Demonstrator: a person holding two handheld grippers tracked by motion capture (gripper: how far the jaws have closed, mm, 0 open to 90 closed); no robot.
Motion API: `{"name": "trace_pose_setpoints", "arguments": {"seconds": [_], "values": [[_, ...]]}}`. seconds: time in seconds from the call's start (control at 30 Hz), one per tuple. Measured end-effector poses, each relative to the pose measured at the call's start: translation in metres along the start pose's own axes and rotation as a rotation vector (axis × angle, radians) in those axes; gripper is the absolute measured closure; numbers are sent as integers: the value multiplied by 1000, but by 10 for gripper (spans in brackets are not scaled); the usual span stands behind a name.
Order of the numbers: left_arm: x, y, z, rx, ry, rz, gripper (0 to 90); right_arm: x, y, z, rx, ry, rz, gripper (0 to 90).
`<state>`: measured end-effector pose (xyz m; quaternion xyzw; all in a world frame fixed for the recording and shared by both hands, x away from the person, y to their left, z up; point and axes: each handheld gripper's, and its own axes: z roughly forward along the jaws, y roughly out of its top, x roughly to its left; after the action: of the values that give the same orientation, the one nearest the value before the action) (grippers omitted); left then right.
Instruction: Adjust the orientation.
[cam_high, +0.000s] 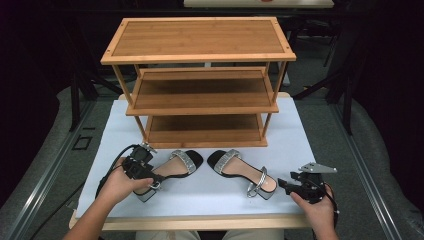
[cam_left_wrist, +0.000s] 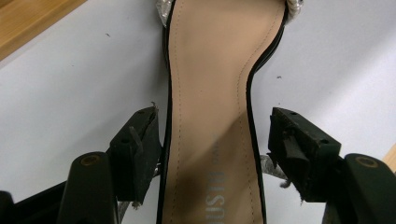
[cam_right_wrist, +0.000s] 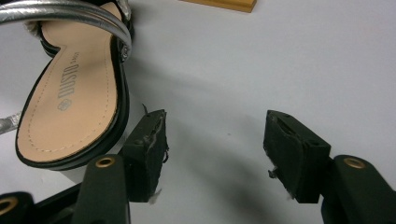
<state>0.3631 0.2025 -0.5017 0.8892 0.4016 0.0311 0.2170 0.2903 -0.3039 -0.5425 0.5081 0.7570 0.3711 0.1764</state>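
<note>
left gripper straddles the waist of the left sandal on the near left of the white table, jaws wide and not clamping; close squarely on the sole edges, then lift level toward the bamboo rack; right gripper open, empty.

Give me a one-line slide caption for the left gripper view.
Left gripper open, jaws straddling the tan insole of a black sandal on the white table, not yet gripping.

Bare forearms, black left gripper trailing black cable, black right gripper topped by grey three-cornered plate, brass-ringed screws.
</note>
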Motion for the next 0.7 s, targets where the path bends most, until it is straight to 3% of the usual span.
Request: {"name": "trace_pose_setpoints", "arguments": {"seconds": [0.37, 0.53, 0.7], "values": [[-1, 3, 11, 34, 15, 9, 350, -1, -1, 2, 5, 4, -3, 388], [-3, 5, 12, 52, 19, 29, 415, -1, -1, 2, 7, 5, -3, 388], [-1, 3, 11, 42, 10, 20, 420, 0, -1, 2, 4, 6, -2, 388]]}}
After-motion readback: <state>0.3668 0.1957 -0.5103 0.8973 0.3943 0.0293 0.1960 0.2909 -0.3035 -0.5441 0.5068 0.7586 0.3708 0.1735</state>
